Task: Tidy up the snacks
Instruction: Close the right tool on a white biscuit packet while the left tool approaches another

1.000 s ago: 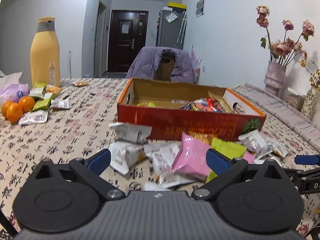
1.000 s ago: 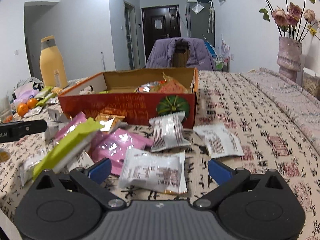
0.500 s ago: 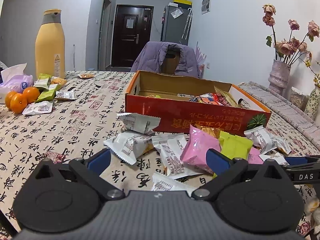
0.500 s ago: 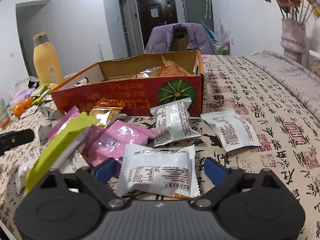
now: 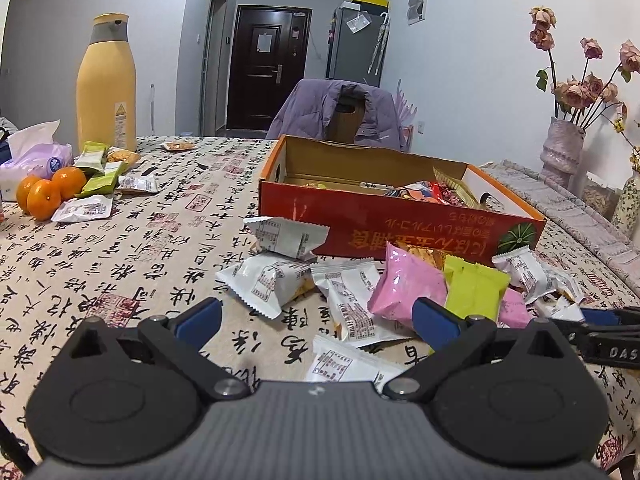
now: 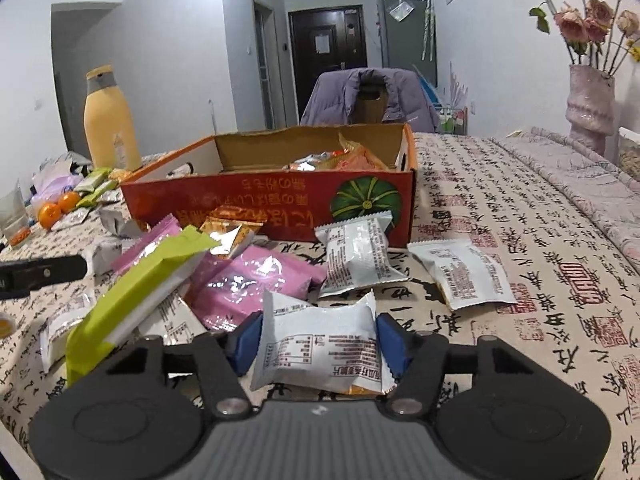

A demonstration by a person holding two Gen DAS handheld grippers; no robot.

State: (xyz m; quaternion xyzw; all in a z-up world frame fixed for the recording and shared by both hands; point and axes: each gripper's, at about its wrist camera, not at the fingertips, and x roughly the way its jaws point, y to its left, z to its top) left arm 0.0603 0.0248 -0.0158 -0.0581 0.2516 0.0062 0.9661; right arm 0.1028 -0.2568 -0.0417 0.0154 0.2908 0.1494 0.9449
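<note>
The right gripper (image 6: 318, 344) has just been closing, and its blue fingers (image 6: 245, 342) now press both ends of a white snack packet (image 6: 320, 350) at the near edge of the worktop (image 6: 540, 240), seemingly just lifted. The left gripper (image 5: 316, 320) stands wide with nothing gripped (loose packets below). The red snack box (image 6: 272, 204) sits mid-worktop.

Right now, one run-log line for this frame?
phase: grasp | right claw: just closed on white foil snack packet | left claw: open, empty | target: orange cardboard box | packet on table
</note>
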